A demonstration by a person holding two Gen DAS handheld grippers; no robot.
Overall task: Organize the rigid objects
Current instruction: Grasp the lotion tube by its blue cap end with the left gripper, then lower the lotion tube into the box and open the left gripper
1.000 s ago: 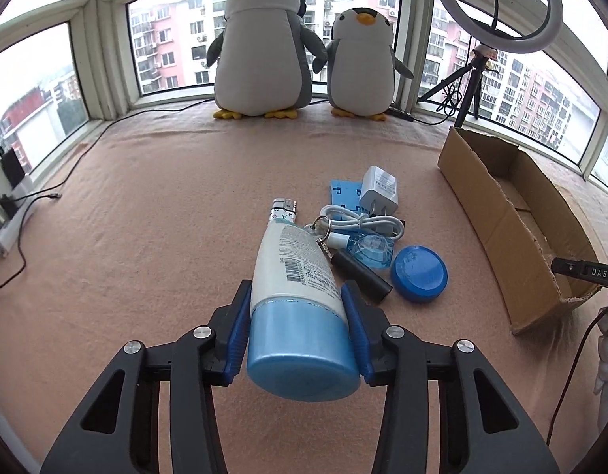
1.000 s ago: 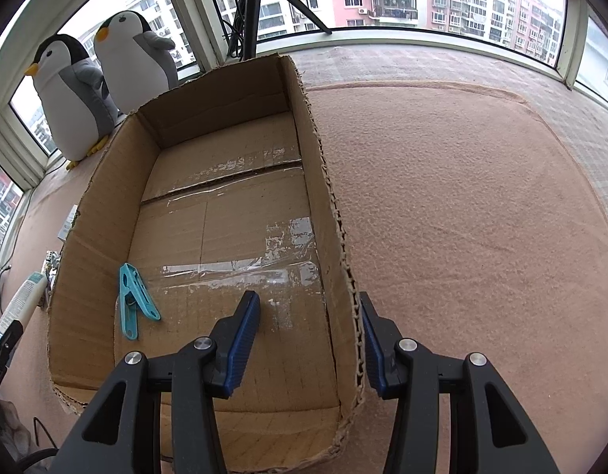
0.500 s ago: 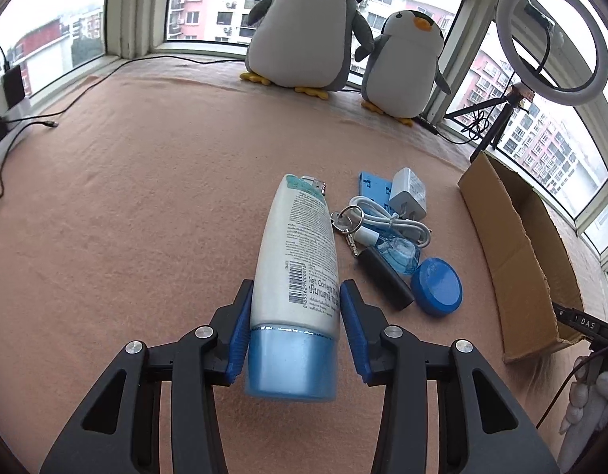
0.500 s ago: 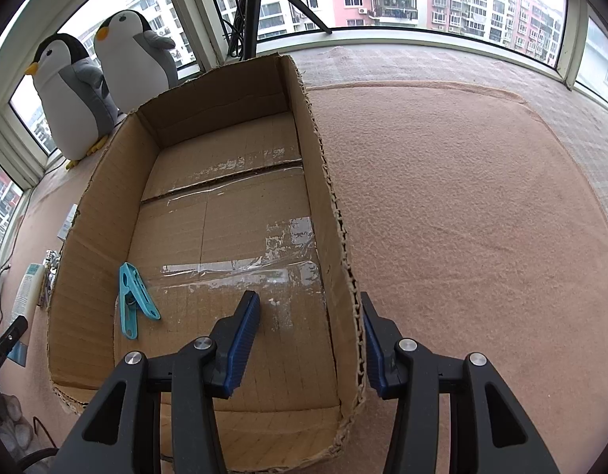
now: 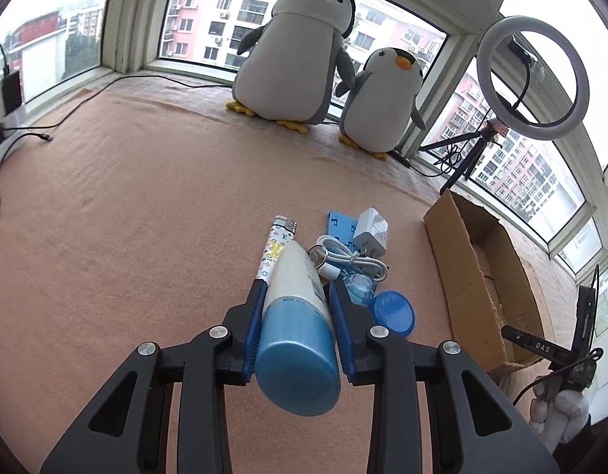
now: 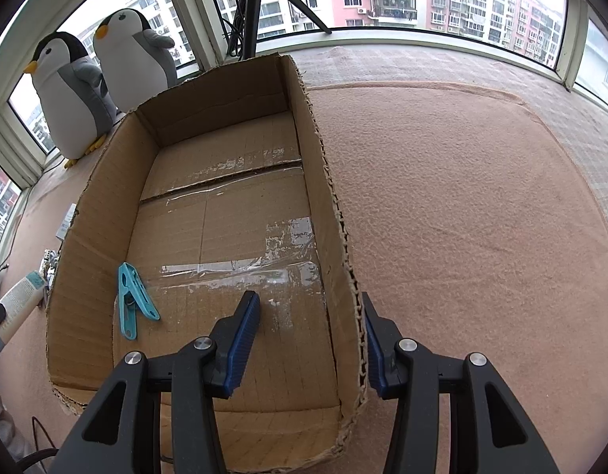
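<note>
Between the blue pads of the left gripper [image 5: 296, 308], a white plastic tube with a blue cap [image 5: 294, 316] was pinched near its cap end and lifted off the pink blanket [image 5: 126, 217], the jaws closing tighter on it as it was carried. Over on the other side, the near right wall of the brown cardboard box [image 6: 335, 213] was clamped by the right gripper [image 6: 307, 339], so the box was kept steady, with only a teal plastic clip [image 6: 132, 300] inside. Probably best if the tube was kept squeezed firmly, swung clear over the leftover pile (patterned lighter [image 5: 278, 247], white charger with cable [image 5: 371, 235], blue round lid [image 5: 394, 312]) and lowered flat onto the box floor before being let go.
</note>
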